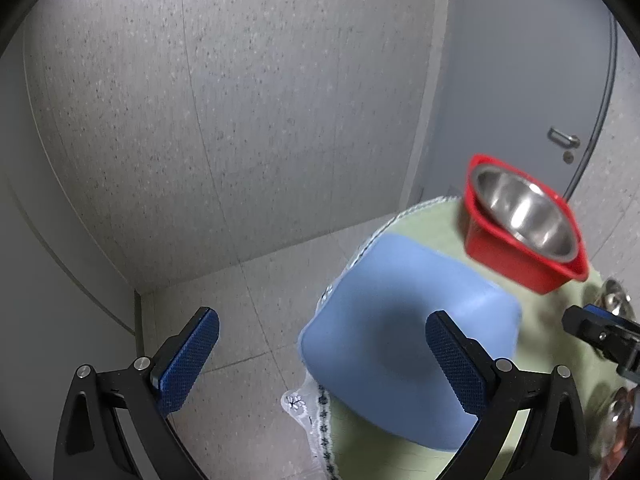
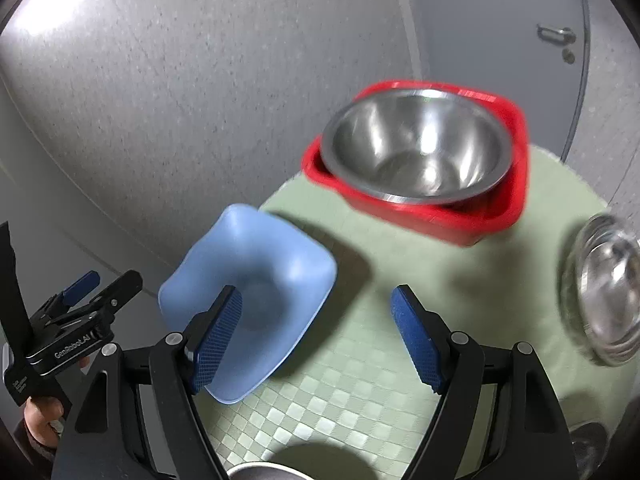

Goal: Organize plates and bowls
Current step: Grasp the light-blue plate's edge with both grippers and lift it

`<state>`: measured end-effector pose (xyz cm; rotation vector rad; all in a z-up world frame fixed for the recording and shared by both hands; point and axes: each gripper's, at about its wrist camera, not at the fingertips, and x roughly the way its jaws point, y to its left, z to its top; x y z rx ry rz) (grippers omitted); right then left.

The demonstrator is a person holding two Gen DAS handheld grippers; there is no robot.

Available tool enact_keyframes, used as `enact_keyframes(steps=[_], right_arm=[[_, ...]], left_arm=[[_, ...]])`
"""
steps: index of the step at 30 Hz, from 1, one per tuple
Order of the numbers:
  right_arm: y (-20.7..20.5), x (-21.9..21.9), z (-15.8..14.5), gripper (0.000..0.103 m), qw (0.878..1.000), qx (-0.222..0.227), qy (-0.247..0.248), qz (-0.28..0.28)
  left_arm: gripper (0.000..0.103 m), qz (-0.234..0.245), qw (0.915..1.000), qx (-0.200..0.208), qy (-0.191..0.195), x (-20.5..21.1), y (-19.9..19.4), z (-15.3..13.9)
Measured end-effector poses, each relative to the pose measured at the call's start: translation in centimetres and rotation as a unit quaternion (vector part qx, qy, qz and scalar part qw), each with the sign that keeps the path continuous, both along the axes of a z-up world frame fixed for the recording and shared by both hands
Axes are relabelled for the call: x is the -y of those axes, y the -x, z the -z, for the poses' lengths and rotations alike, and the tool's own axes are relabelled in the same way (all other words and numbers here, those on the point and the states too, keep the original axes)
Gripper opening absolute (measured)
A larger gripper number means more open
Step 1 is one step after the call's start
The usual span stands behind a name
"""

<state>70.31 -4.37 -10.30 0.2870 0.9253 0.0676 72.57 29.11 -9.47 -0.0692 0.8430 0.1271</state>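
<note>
Holding: both my grippers stand with fingers spread and nothing between them, the left gripper (image 1: 322, 360) and the right gripper (image 2: 316, 336).
Blue dish: the blue dish (image 2: 256, 280) lies just ahead of my right gripper, its near rim under my left-hand pad; from the left gripper it sits ahead and to the right, partly behind that tool's right pad.
Overhang: the dish pokes out past the edge of the round table (image 2: 360, 360) on my left, floor below it.
Red basin: the red basin (image 2: 432, 208) sits further ahead of my right gripper, with the steel bowl (image 2: 416, 148) nested inside.
Risk: I judge a sideways nudge on the overhanging dish could tip it off the table; a one-sided pinch on its soft curved rim might slip.
Risk two: my two tools are near each other at the dish, so they could clash if both reach in.
Others: a shiny steel plate (image 2: 608, 288) lies ahead to the right of my right gripper; a dark rim shows just beneath it, unclear what.
In the way: nothing between dish and basin that I can see.
</note>
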Motion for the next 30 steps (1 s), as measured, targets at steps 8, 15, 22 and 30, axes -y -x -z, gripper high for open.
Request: enact_keyframes(steps=[8, 15, 22, 30], right_arm=[[-1.6, -1.6, 4.2, 0.079, 0.998, -0.059, -0.02, -0.004], [-2.8, -2.3, 7.4, 0.053, 0.993, -0.1, -0.051, -0.021], [-2.3, -3.3, 7.4, 0.02, 0.994, -0.088, -0.027, -0.056], [0.5, -1.7, 4.2, 0.021, 0.997, -0.04, -0.016, -0.056]], left_arm=[[0.088, 0.008, 0.998, -0.059, 0.018, 1.3, -1.7, 4.6], [0.042, 0.033, 0.9934, -0.103, 0.038, 2.4, -4.2, 7.3], [0.026, 0.047, 0.9947, -0.079, 0.046, 1.4, -5.6, 6.6], [0.025, 0.063, 0.9969, -0.038, 0.027, 3.8, -1.4, 2.7]])
